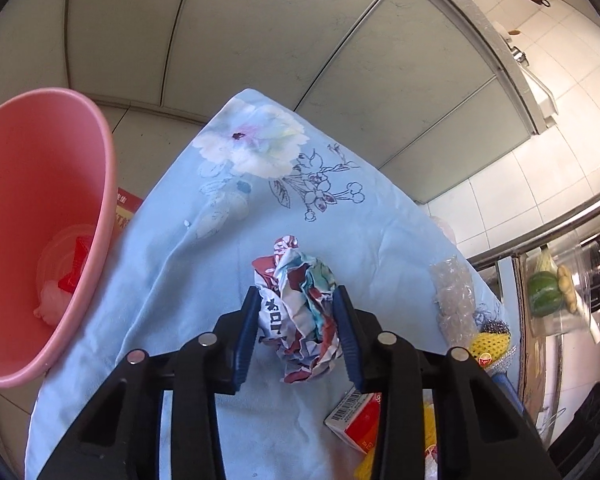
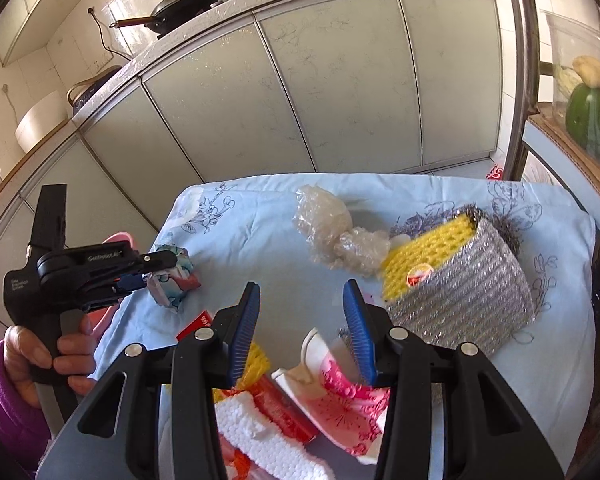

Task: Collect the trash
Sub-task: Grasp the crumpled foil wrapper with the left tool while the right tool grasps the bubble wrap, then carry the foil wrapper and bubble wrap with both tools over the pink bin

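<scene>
Crumpled printed paper, a wad, sits on the blue cloth pinched between the left gripper pads; being springy, it could slip out on the way to the pink bin at far left. The right gripper hangs open over scraps, gripping nothing. The bin's contents are blurred.

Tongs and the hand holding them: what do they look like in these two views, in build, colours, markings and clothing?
Both tongs, left and right, have black angular frames with round silver pivot pins and ribbed blue fingers. Seen from the right wrist view, the left unit is a black pistol-grip body with small white lettering and a black upright block on top. The left hand wears a purple fleece sleeve.
</scene>
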